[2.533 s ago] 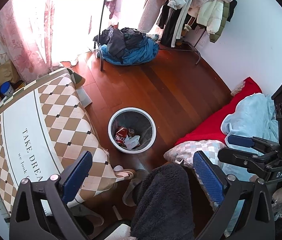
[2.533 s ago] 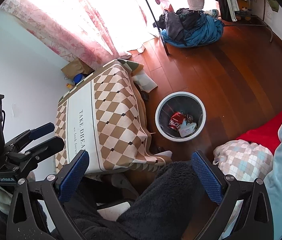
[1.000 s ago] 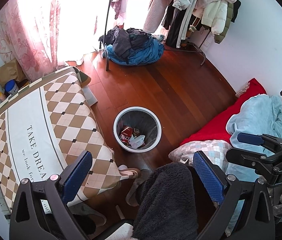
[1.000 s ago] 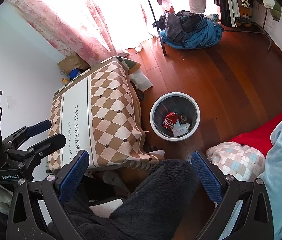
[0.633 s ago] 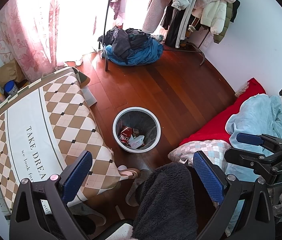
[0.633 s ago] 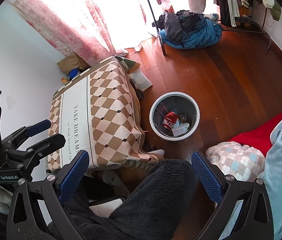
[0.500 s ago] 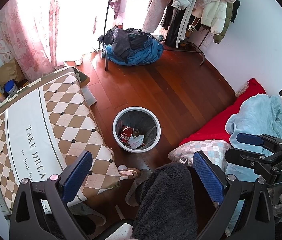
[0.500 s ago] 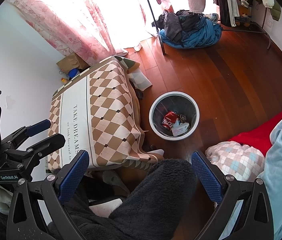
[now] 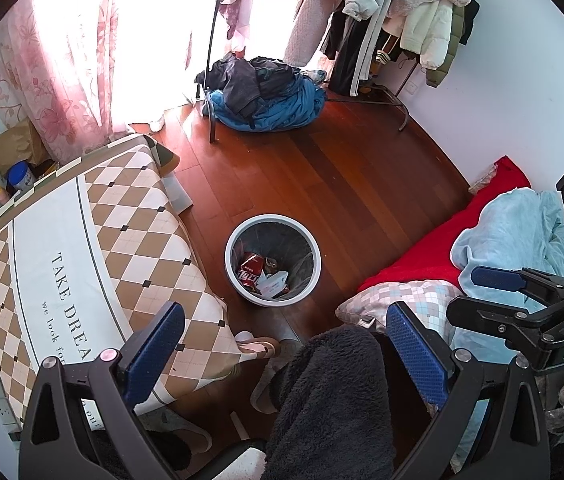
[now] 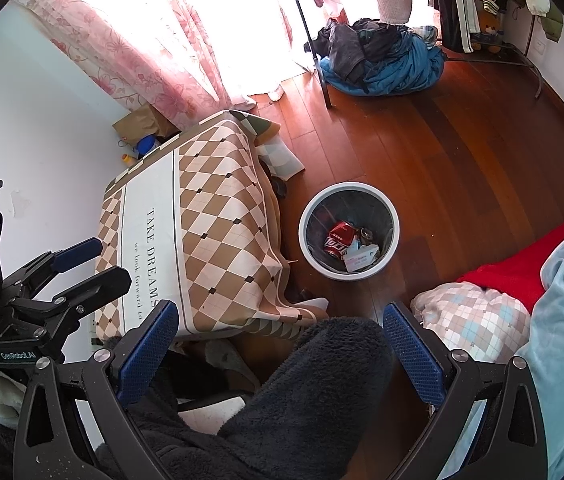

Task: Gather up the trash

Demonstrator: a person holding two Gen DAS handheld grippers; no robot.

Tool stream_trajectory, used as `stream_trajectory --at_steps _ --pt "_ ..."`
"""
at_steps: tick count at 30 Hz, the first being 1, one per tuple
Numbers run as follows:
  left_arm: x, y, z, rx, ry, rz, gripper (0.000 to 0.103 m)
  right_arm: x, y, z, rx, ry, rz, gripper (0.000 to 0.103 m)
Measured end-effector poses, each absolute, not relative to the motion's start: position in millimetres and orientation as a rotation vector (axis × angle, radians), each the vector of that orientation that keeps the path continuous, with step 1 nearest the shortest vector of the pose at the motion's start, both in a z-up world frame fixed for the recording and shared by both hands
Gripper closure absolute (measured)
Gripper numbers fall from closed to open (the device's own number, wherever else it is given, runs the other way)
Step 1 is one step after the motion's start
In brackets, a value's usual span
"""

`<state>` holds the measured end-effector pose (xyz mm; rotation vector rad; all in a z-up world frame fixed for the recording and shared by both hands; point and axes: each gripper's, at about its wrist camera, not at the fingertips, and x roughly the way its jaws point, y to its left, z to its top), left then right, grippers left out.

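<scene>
A white-rimmed waste bin (image 9: 232, 240) stands on the wooden floor; it also shows in the right wrist view (image 10: 307, 216). Inside lie a red drink can (image 9: 251, 272) (image 10: 339, 237), a white paper scrap (image 9: 275, 285) (image 10: 359, 259) and other small trash. My left gripper (image 9: 284, 350) is open and empty, held high above the floor over a dark fleece-clad leg (image 9: 334, 400). My right gripper (image 10: 280, 346) is open and empty at a similar height. Each gripper appears at the edge of the other's view, the right (image 9: 522, 300) and the left (image 10: 66, 276).
A low table under a checked "TAKE DREAMS" cloth (image 9: 62, 256) (image 10: 186, 232) stands left of the bin. A red and light blue bedding pile (image 9: 482, 240) lies at right. A clothes heap (image 9: 266, 96) and hanging rack (image 9: 382, 20) are at the far wall. Pink curtains (image 10: 142, 40) hang at left.
Both views have shifted only slightly; the bin sits a touch higher in the frames than 2.5 s ago. Both grippers stay open and empty.
</scene>
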<state>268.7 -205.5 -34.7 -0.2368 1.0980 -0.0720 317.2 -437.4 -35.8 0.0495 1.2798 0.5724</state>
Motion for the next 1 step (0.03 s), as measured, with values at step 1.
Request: stream_trajectory --at_steps 1 --pt "268.8 -205.9 -34.6 -0.237 1.1 -0.074 0.0 317.5 -437.7 -36.2 0.049 1.281 0.572 0.0"
